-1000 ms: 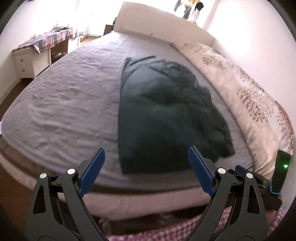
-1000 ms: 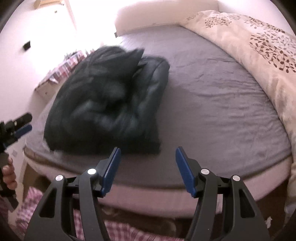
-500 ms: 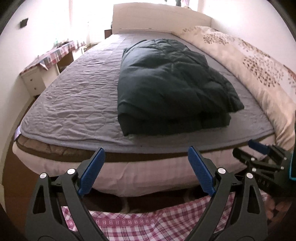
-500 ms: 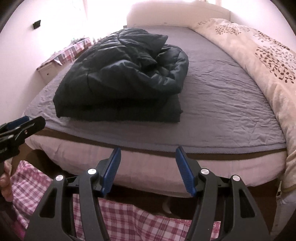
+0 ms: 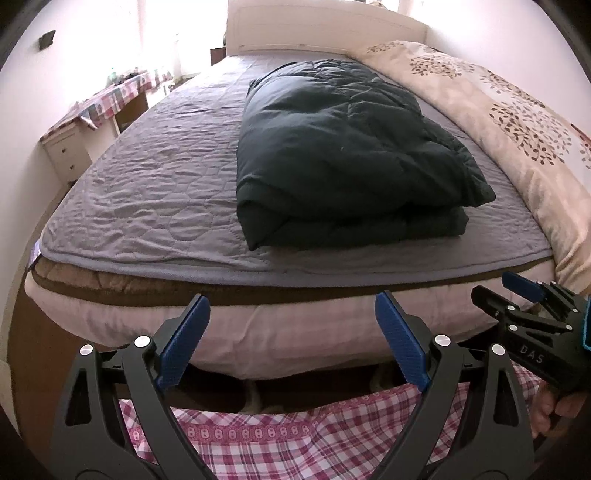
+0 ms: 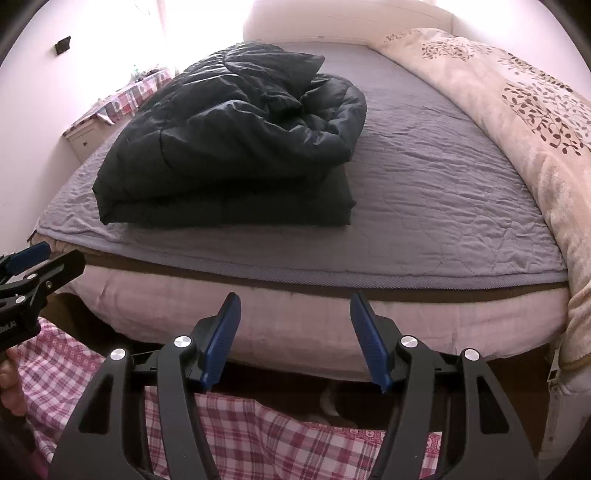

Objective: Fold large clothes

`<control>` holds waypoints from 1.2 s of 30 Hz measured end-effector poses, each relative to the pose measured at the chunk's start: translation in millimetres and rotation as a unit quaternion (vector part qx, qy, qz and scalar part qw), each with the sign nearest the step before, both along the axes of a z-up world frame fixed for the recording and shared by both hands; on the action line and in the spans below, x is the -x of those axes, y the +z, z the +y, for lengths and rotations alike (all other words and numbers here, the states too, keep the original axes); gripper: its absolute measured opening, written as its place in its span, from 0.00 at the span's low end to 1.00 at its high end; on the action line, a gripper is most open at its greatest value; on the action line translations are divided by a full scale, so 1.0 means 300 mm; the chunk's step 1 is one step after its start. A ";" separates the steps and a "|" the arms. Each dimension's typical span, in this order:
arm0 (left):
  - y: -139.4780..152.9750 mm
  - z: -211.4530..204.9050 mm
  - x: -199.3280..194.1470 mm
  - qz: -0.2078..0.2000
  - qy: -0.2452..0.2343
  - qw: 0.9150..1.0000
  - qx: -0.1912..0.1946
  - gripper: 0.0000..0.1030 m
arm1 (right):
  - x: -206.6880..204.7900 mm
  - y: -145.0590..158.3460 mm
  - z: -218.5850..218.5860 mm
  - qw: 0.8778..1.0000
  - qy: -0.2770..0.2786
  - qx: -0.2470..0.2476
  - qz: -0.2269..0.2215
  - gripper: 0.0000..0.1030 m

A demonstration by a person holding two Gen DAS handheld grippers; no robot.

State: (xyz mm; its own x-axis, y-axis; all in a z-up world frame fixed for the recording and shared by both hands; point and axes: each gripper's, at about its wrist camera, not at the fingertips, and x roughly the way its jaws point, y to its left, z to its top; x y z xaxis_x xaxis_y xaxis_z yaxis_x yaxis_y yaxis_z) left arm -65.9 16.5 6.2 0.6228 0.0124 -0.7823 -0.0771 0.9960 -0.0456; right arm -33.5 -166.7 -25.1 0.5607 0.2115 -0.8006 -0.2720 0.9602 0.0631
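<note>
I had both grippers pulled back off the near edge of the bed (image 5: 155, 192), neither one touching anything. L gripper (image 5: 291, 341) was released, blue pads (image 5: 183, 341) spread wide w/ only the mattress side and pink checked cloth (image 5: 295, 435) showing in the gap. R gripper (image 6: 293, 338) was released too, jaws apart, nothing between them; it also showed at the right edge of the left wrist view, w/ a hand (image 5: 554, 406) on its grip. The dark puffy jacket (image 5: 343, 155) lay folded into a thick bundle on the grey quilted cover, mid-bed, its near fold close to the bed's near edge but well apart from both sets of pads. In the right wrist view its top layer looked bunched and rumpled toward the far right corner. Cream leaf-print duvet (image 6: 517, 122) ran along the right side of the bed, just beside the jacket but not touching as far as I could tell. White headboard (image 5: 325, 33) at the far end; small table w/ checked cloth (image 5: 110, 99) far left.
</note>
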 end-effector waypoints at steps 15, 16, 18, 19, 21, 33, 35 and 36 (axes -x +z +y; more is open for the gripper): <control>-0.012 0.012 -0.003 0.007 0.005 1.000 0.003 0.87 | 0.005 -0.003 0.006 1.000 0.000 0.001 0.001 0.60; -0.013 0.012 -0.003 0.007 0.005 1.000 0.003 0.87 | 0.006 -0.003 0.007 1.000 0.000 0.001 0.002 0.60; -0.014 0.013 -0.004 0.008 0.005 1.000 0.003 0.87 | 0.006 -0.003 0.007 1.000 0.000 0.001 0.002 0.60; -0.014 0.012 -0.004 0.008 0.005 1.000 0.003 0.87 | 0.005 -0.004 0.007 1.000 0.000 0.002 0.003 0.60; -0.015 0.012 -0.003 0.008 0.005 1.000 0.003 0.87 | 0.005 -0.004 0.007 1.000 0.000 0.002 0.004 0.60; -0.014 0.015 -0.004 0.008 0.006 1.000 0.004 0.87 | 0.008 -0.004 0.009 1.000 -0.001 0.002 0.003 0.60; -0.014 0.015 -0.004 0.008 0.006 1.000 0.004 0.87 | 0.008 -0.004 0.009 1.000 -0.001 0.002 0.003 0.60; -0.014 0.015 -0.004 0.008 0.006 1.000 0.004 0.87 | 0.008 -0.004 0.009 1.000 -0.001 0.002 0.003 0.60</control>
